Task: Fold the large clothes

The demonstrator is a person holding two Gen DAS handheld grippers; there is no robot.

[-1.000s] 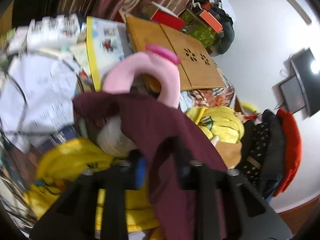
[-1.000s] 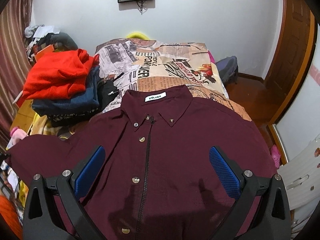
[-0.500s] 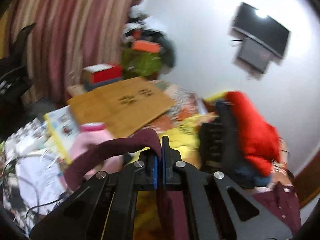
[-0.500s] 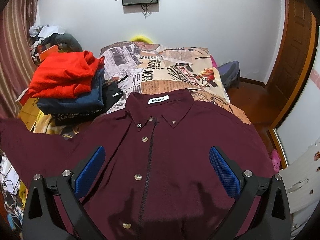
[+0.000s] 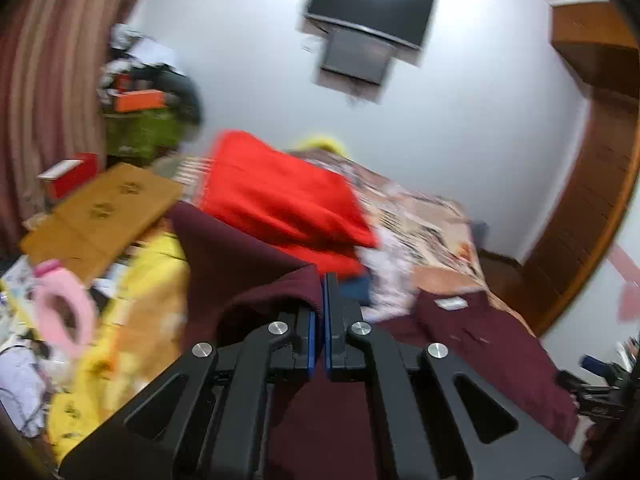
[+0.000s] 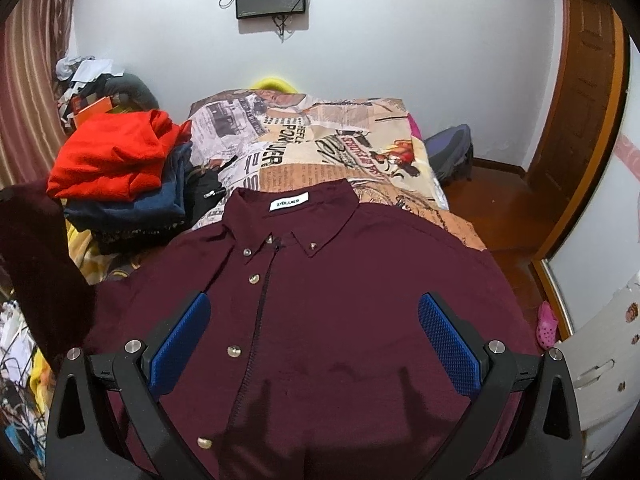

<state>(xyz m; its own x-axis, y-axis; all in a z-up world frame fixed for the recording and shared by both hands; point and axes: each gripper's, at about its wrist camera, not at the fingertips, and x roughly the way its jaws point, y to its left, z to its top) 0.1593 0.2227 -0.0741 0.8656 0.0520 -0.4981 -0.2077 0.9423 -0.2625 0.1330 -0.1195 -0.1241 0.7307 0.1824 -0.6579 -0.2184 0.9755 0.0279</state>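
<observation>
A maroon button-up shirt (image 6: 340, 300) lies front up on the bed, collar toward the far wall. Its left sleeve (image 6: 36, 248) is lifted off the bed at the left edge of the right wrist view. My left gripper (image 5: 323, 284) is shut on the cuff end of that sleeve (image 5: 248, 272), which drapes down from between the blue pads. The shirt's body (image 5: 480, 344) shows lower right in the left wrist view. My right gripper (image 6: 314, 328) hovers open above the shirt's chest, with nothing between its fingers.
A pile of folded clothes topped by a red garment (image 6: 116, 156) sits left of the shirt. The newspaper-print bedsheet (image 6: 320, 148) extends behind the collar. Clutter, a wooden board (image 5: 100, 208) and a pink pillow (image 5: 64, 312) lie left; a door (image 6: 580, 120) stands right.
My left gripper closed on the sleeve cuff, then rose and swung right, toward the shirt's body, lifting the sleeve. The right gripper stayed open over the shirt, shifting only slightly.
</observation>
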